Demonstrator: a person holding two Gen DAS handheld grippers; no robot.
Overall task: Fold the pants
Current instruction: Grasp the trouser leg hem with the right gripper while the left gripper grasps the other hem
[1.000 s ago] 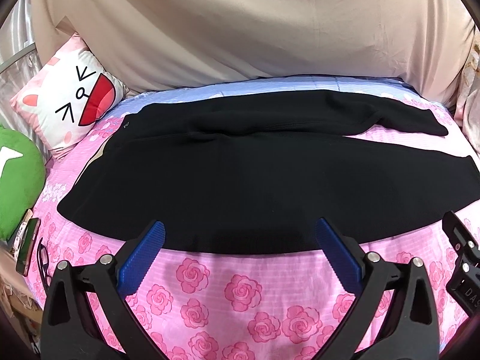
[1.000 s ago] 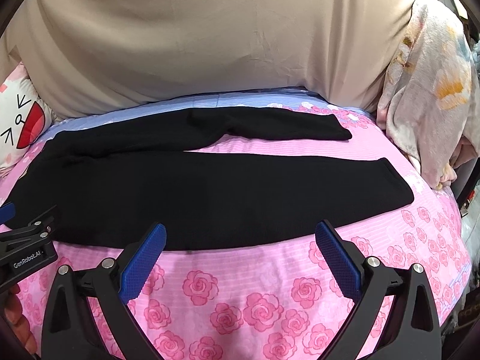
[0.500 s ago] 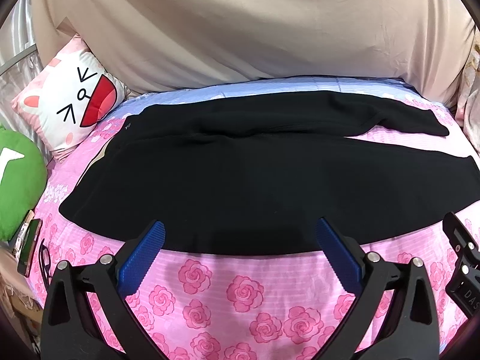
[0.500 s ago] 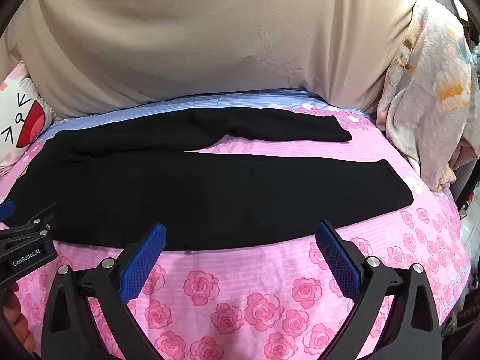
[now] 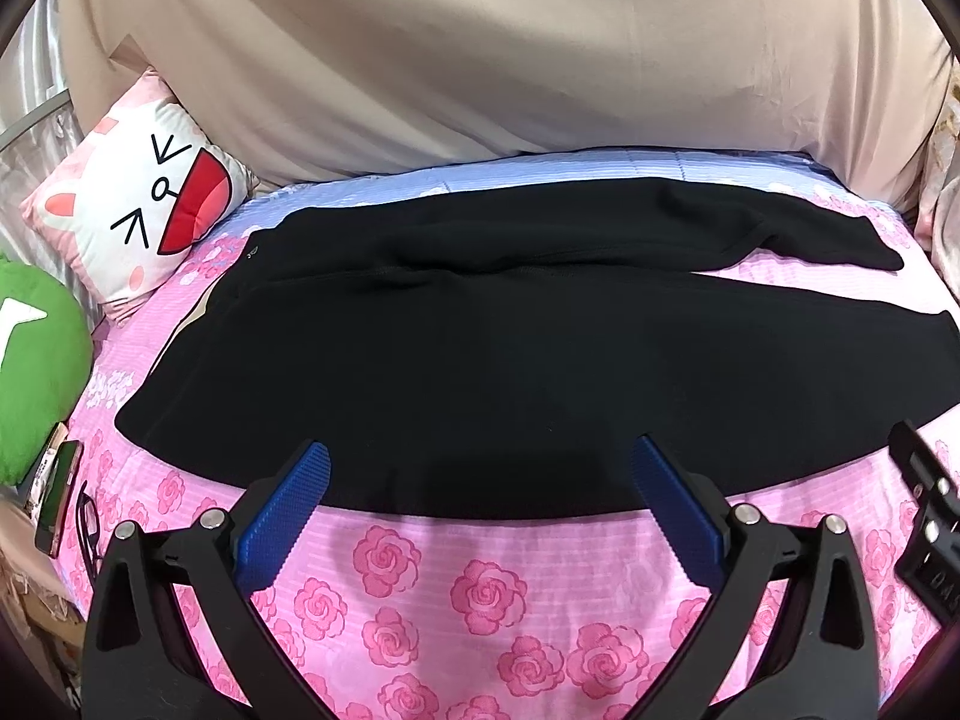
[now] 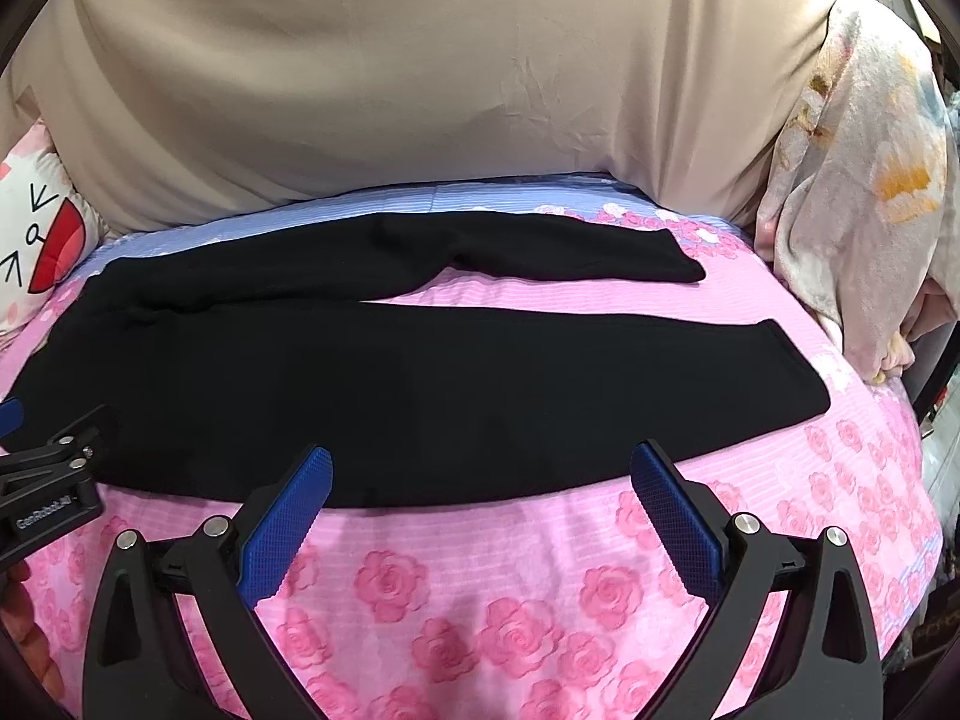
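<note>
- The black pants [image 5: 480,360] lie spread flat across a bed covered by a pink sheet [image 5: 480,588] printed with roses, waist toward the left and legs running to the right.
- The near leg [image 6: 540,384] lies straight; the far leg [image 6: 540,246] angles away from it, leaving a wedge of sheet between them.
- The left gripper [image 5: 480,468] hovers over the near edge of the pants, its blue pads [image 5: 288,510] spread wide and holding nothing.
- The right gripper [image 6: 480,474] sits over the same near edge further toward the leg ends, pads equally wide apart and empty.
- A cat-face pillow [image 5: 144,204] and a green cushion [image 5: 36,360] rest at the left end of the bed.
- A phone [image 5: 57,498] lies at the left edge below the cushion.
- A beige cloth [image 5: 480,60] hangs behind the bed, and a flowered blanket [image 6: 864,180] is heaped at the right.
</note>
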